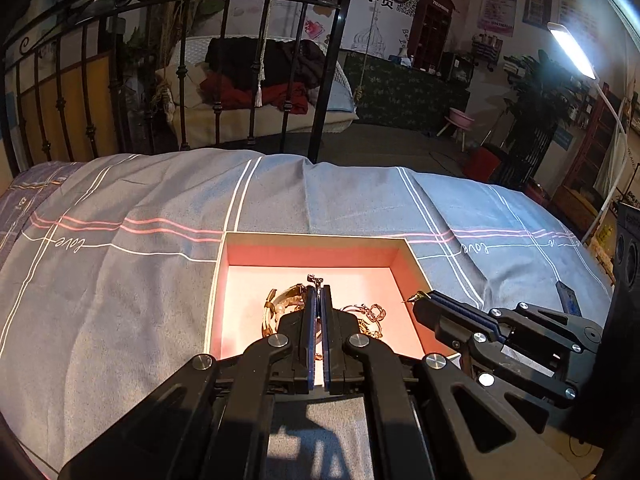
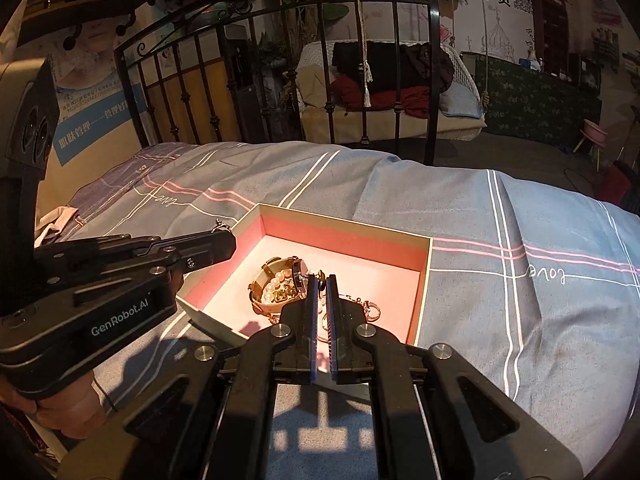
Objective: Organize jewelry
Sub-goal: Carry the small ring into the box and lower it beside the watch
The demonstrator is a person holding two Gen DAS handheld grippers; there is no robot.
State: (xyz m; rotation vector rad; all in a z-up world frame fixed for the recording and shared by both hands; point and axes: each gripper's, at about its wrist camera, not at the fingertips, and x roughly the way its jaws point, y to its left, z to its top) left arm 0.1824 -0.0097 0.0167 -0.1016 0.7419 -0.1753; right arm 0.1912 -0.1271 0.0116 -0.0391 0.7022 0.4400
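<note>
Your bed, under its grey-blue striped cover [image 1: 140, 280], takes up most of both views, with the black iron bed frame [image 1: 328, 80] at its far edge. The cover lies broad and flat to the left of the box and beyond it, and folds into a ridge on the right.

On the cover sits the open box [image 1: 412, 256], cream-rimmed with pink walls and floor. Its far half is bare floor; the jewelry is heaped in the near half: a gold bangle [image 1: 276, 304], a string of pearls [image 2: 276, 282] lying inside it, and a rose-gold linked chain [image 1: 374, 314] just to the right.

Your left gripper [image 1: 319, 288] hangs over the middle of the box with its fingers pressed almost together, pinching a small metal trinket [image 1: 315, 279] that pokes out past the tips. What kind of piece it is cannot be made out.

Your right gripper [image 2: 323, 280] is over the near right part of the box, above the heap, its fingers drawn close with only a thin slit between them. A small dark piece [image 2: 319, 276] sits at the tips, and they appear to be nipping it. From the left wrist view, this gripper's tip [image 1: 420, 296] lies right at the box's right rim, with a fine gold point sticking out.
</note>
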